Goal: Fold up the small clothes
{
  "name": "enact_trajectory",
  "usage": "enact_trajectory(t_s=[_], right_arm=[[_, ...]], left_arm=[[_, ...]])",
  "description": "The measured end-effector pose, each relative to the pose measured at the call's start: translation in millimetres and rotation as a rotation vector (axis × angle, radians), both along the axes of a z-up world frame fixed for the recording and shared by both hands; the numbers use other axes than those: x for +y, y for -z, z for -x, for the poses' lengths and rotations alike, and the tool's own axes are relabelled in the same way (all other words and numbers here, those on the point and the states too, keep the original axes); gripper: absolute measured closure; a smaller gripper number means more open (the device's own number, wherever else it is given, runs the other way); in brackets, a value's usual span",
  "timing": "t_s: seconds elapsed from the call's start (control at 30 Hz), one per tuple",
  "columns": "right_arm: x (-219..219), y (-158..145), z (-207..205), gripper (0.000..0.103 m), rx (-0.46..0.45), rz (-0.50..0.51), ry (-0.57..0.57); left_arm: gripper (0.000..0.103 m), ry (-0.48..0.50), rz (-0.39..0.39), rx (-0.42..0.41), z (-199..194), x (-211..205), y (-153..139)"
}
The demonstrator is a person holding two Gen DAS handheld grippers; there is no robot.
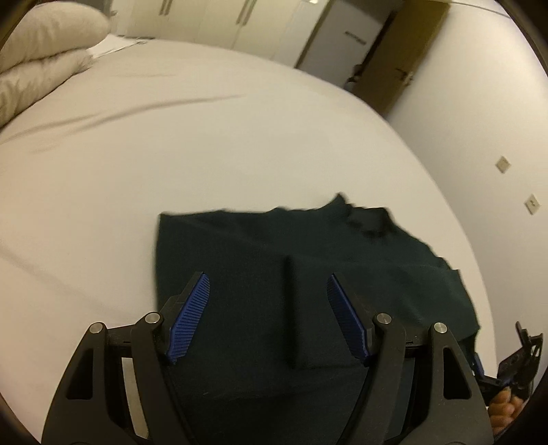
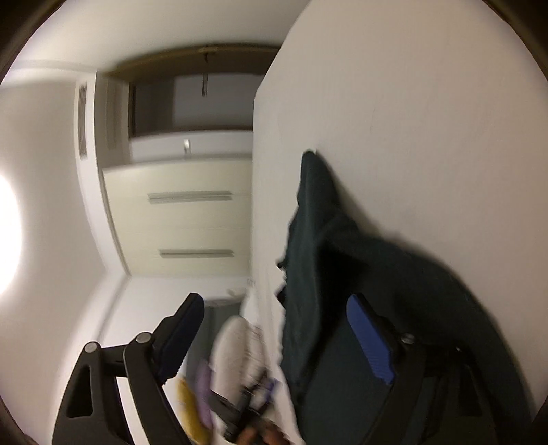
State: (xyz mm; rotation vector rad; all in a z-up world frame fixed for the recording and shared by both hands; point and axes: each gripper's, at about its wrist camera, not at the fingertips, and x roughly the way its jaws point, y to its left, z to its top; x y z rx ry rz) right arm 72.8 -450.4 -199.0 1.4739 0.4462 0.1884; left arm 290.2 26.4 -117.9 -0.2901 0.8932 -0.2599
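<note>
A dark green garment point(image 1: 308, 239) lies partly folded on the white bed point(image 1: 171, 137), with a narrow folded strip running down its middle. My left gripper point(image 1: 267, 279) hovers over it, open, its blue pads point(image 1: 188, 315) either side of that strip and not pressing it. In the rolled, blurred right wrist view the same garment point(image 2: 318, 222) drapes at the bed's edge point(image 2: 411, 102). My right gripper point(image 2: 275, 297) is open wide, the cloth's edge between its jaws but untouched by the pads. Part of the right gripper point(image 1: 513, 363) and a person's fingers point(image 1: 503, 407) show at the lower right.
Stacked pale pillows point(image 1: 44, 44) lie at the bed's far left. Wardrobe doors point(image 1: 239, 20) and a brown door point(image 1: 404, 44) stand beyond the bed, a wall with sockets point(image 1: 501, 164) to its right. Blurred white, purple and yellow items point(image 2: 236, 349) sit on the floor beside the bed.
</note>
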Motion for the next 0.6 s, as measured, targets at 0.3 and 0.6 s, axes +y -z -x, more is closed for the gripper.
enact_trajectory(t_s=[0.3,0.6], right_arm=[[22,-35,-83,0.015,-0.084,0.193,-0.207],[-11,26,-72,0.089,0.111,0.236,-0.191]], left_arm=[[0.032,0.129,0.059,-0.049,-14,-40,-3],[0.033,0.177,-0.109,0.052,-11,-40,46]])
